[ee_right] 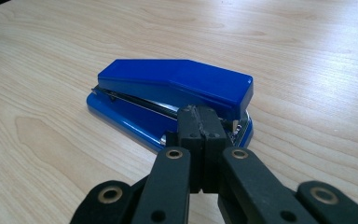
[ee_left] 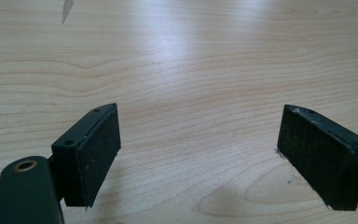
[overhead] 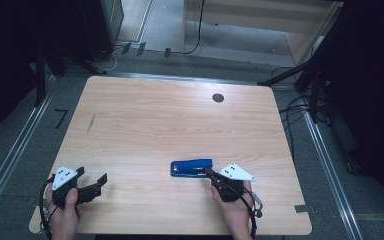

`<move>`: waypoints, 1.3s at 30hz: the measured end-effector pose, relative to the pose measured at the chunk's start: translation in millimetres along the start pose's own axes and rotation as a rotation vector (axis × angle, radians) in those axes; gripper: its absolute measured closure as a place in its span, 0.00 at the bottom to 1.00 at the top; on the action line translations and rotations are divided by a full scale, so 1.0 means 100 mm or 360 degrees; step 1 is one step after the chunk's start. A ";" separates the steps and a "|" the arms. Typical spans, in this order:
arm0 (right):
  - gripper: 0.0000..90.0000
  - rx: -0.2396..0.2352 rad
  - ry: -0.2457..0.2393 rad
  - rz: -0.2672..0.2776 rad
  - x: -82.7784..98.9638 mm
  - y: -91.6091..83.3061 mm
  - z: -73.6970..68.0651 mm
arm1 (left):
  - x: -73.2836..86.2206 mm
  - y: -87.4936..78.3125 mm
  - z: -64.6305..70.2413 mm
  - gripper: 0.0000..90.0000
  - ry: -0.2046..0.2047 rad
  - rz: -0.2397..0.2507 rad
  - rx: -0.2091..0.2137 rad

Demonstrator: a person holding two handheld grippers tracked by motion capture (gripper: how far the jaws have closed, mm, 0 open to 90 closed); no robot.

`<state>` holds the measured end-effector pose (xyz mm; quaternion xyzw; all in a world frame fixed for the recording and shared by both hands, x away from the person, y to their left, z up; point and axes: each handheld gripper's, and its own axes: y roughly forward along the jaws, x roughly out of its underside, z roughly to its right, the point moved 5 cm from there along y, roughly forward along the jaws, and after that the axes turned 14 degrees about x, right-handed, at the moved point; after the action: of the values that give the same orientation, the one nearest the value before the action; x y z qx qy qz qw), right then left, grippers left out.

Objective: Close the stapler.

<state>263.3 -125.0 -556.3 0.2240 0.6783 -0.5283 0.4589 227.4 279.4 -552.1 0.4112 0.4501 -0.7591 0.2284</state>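
Now the right hand-held gripper point(overhead: 211, 173), jaws pressed together, noses against the blue stapler's point(overhead: 191, 167) rear end near the worktop's point(overhead: 170, 120) front edge; left hand-held gripper point(overhead: 92, 184) waits spread. Next, I'd guess: a steady push.

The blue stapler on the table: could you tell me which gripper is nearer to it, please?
Right. The right gripper, jaws shut, has its tips at the blue stapler, at its near end. The left gripper sits open, well away toward the table's left front corner.

Left tool point(overhead: 91, 183) agape, right tool point(overhead: 211, 174) closed
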 end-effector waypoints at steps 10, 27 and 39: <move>0.90 -0.0060 0.0018 0.0025 0.02 -0.14 0.06 | 0.00 0.00 0.01 0.15 0.0018 -0.0002 0.0017; 0.53 0.0069 0.0046 0.0169 0.02 -0.31 0.40 | 0.00 0.00 0.02 0.15 0.0022 -0.0005 0.0019; 0.27 0.0102 0.0108 0.0144 0.11 -0.54 0.73 | 0.01 0.00 0.02 0.15 0.0024 -0.0002 0.0010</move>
<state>242.9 -212.6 -539.9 0.2868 0.6653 -0.5205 0.4518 226.2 277.9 -552.0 0.4173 0.4496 -0.7575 0.2233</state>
